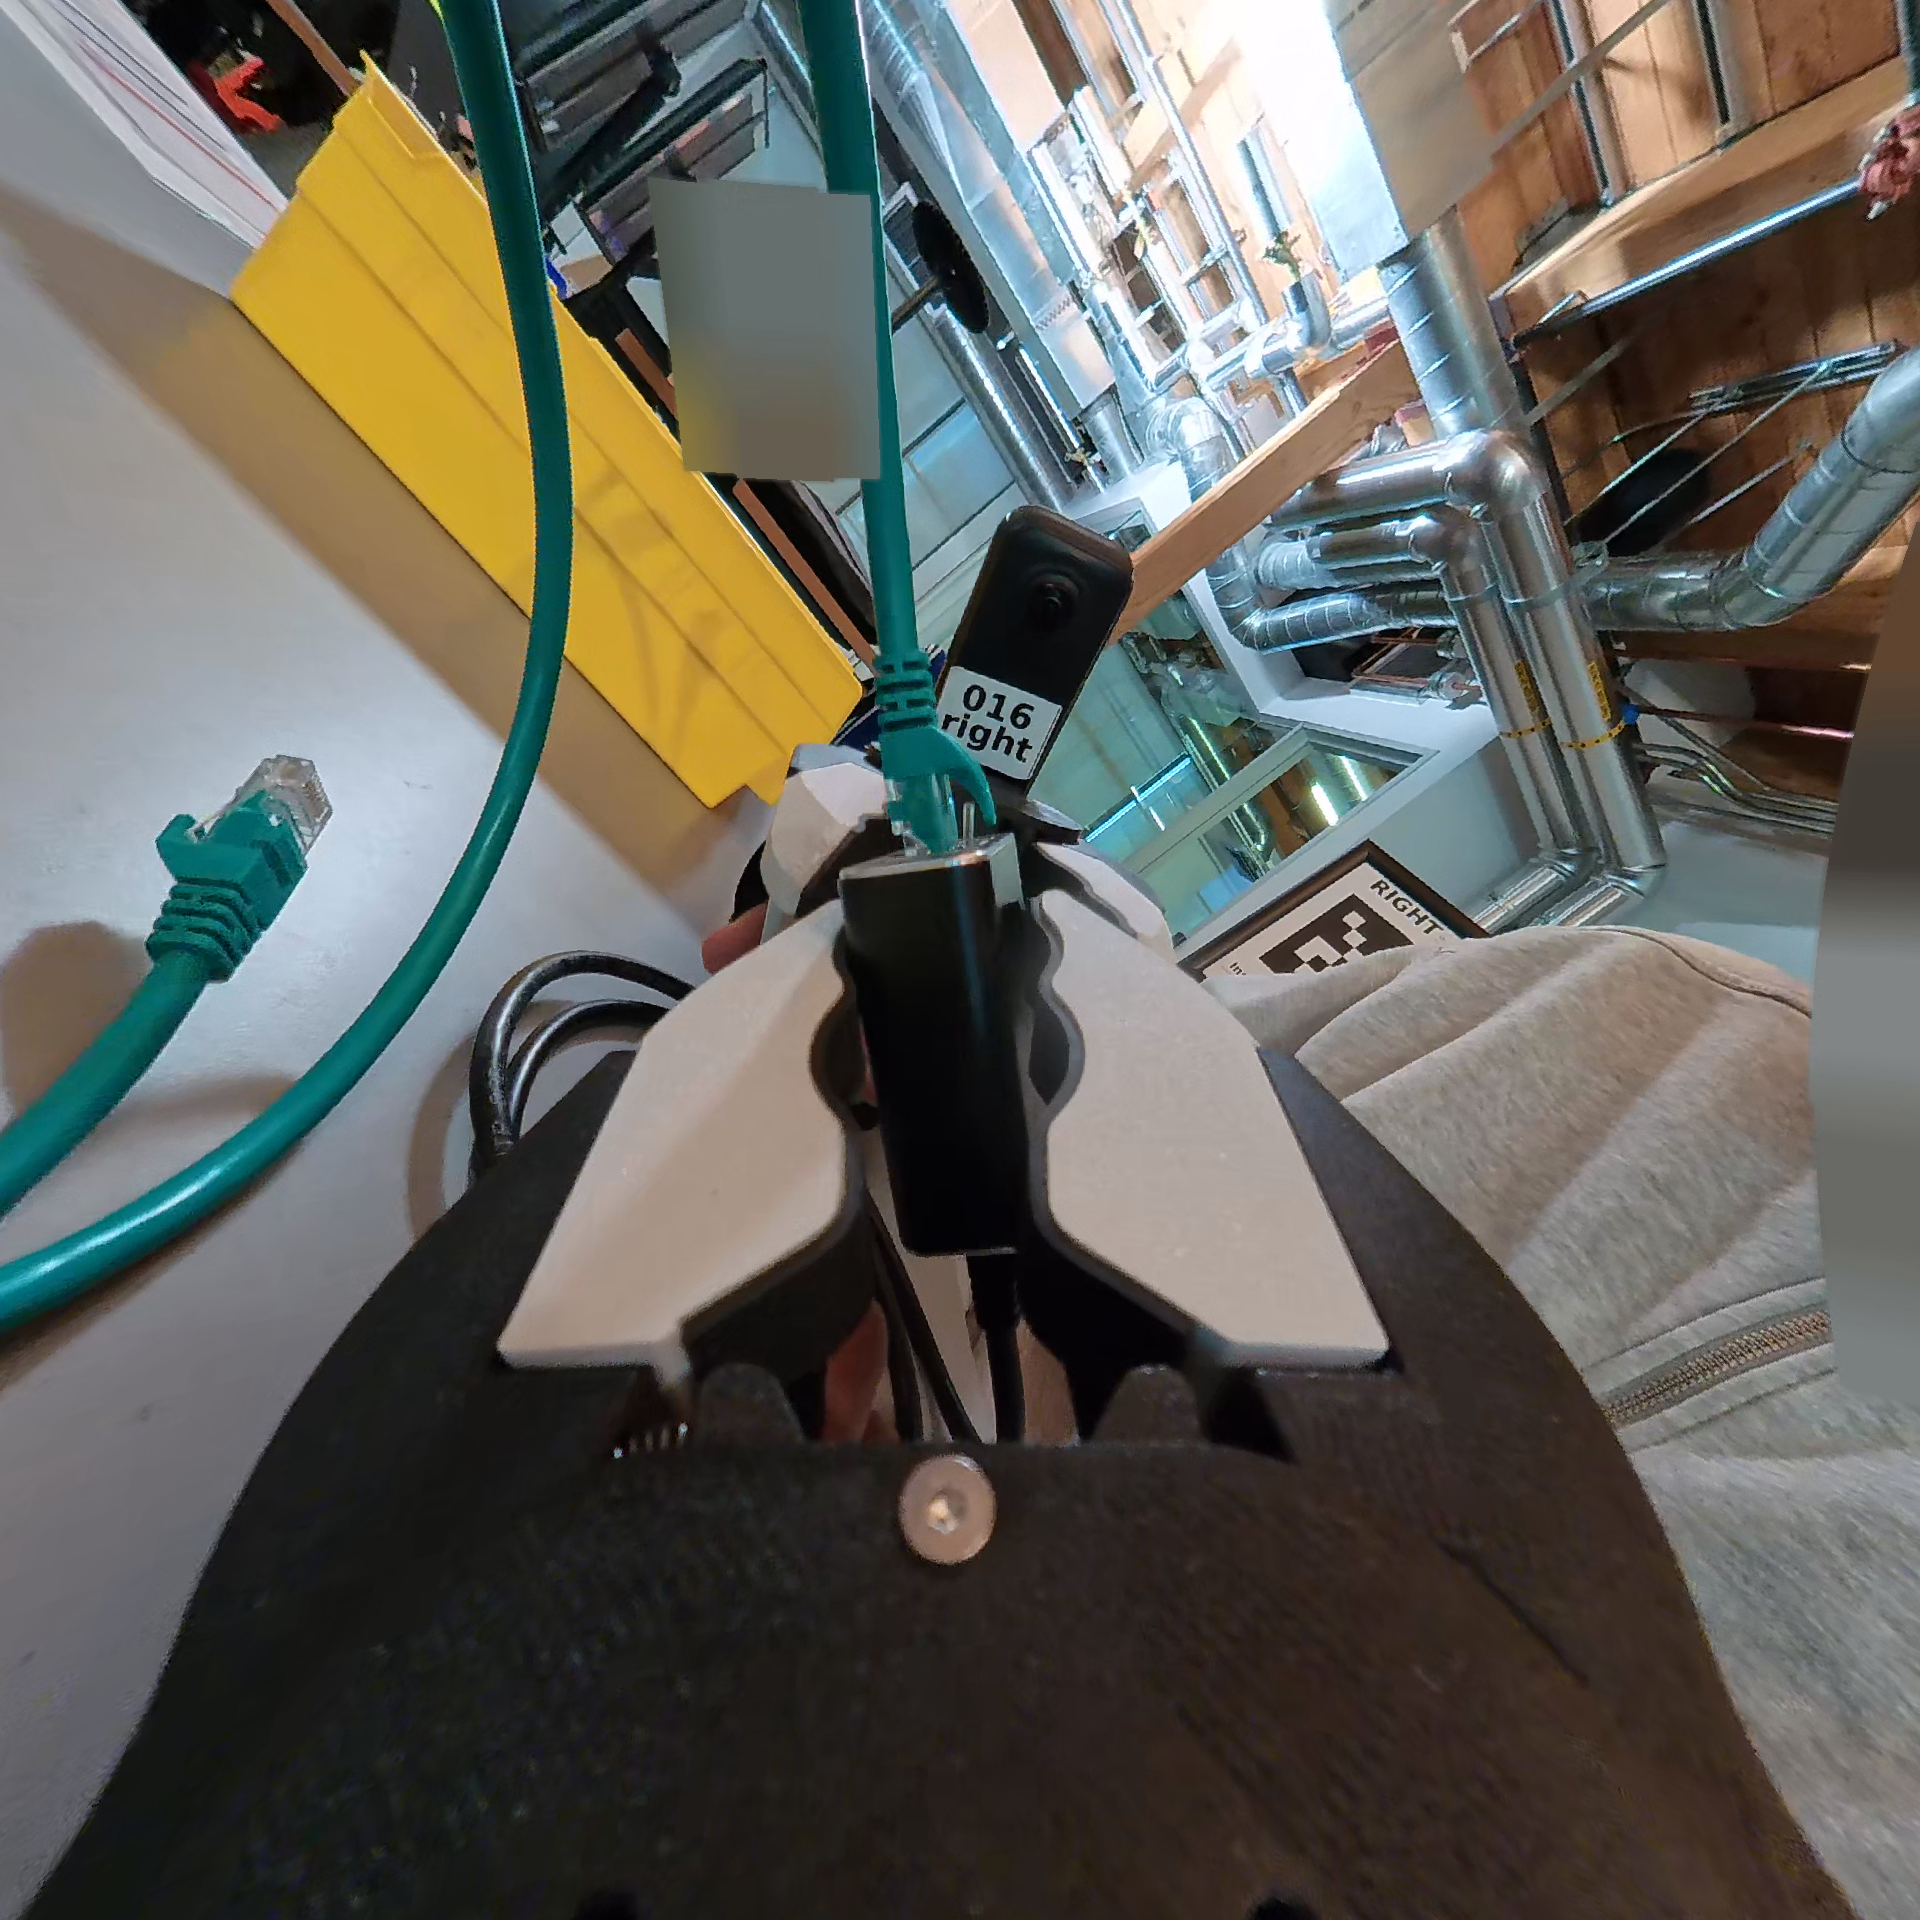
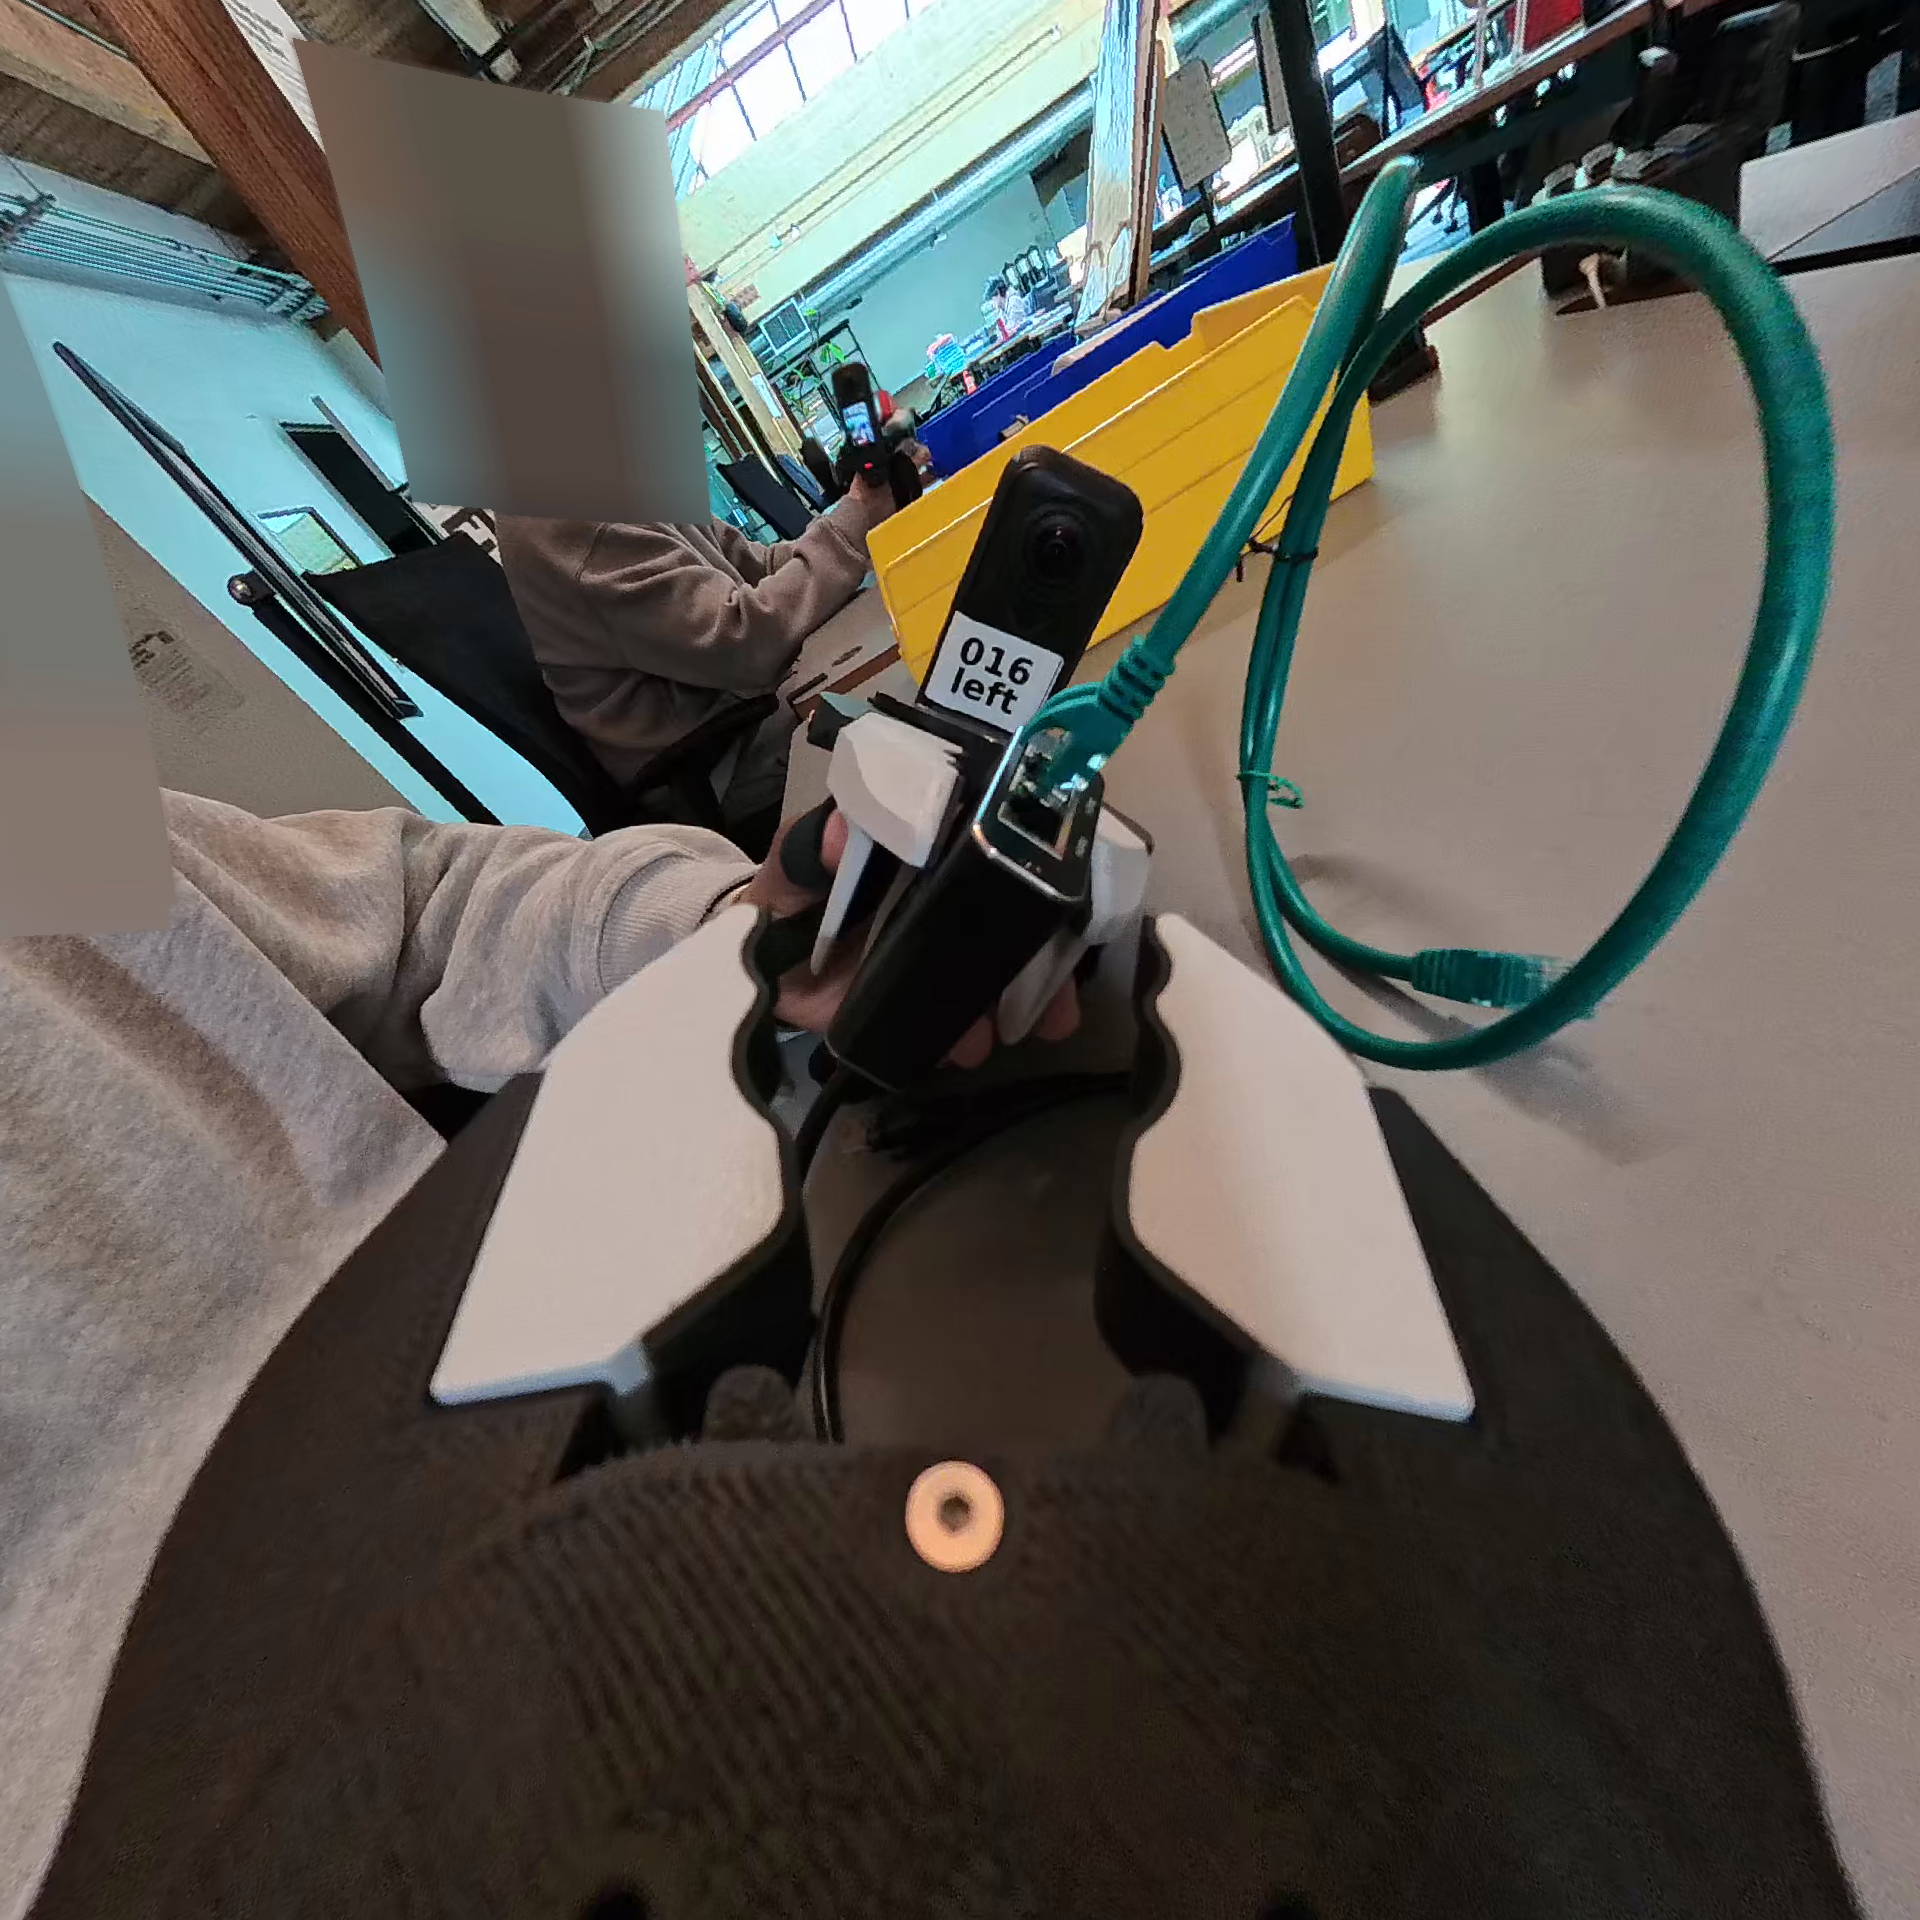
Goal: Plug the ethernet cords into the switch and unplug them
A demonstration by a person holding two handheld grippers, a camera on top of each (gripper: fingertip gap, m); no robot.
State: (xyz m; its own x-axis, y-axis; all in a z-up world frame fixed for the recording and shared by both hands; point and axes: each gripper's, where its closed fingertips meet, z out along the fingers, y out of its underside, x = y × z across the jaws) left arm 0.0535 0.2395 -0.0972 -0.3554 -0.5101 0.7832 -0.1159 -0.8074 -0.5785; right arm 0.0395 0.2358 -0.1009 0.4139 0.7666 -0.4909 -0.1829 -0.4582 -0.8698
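Note:
My left gripper [image 1: 935,925] is shut on the small black switch [image 1: 940,1049] and holds it upright above the table. One green ethernet plug [image 1: 920,790] sits in a port on the switch's top face. In the right wrist view the plug [image 2: 1081,727] is in the far port of the switch [image 2: 935,966], and the near port [image 2: 1039,821] is empty. My right gripper [image 2: 956,925] is open and empty, its tips just short of the switch. The cord [image 2: 1787,520] loops round to its loose plug [image 2: 1486,977], which lies on the table and also shows in the left wrist view [image 1: 244,862].
A yellow bin [image 2: 1143,488] stands on the grey table [image 2: 1558,779], with blue bins [image 2: 1091,364] behind. It also shows in the left wrist view [image 1: 499,416]. The switch's black cable [image 1: 509,1049] coils below. A seated person [image 2: 644,644] is at the left.

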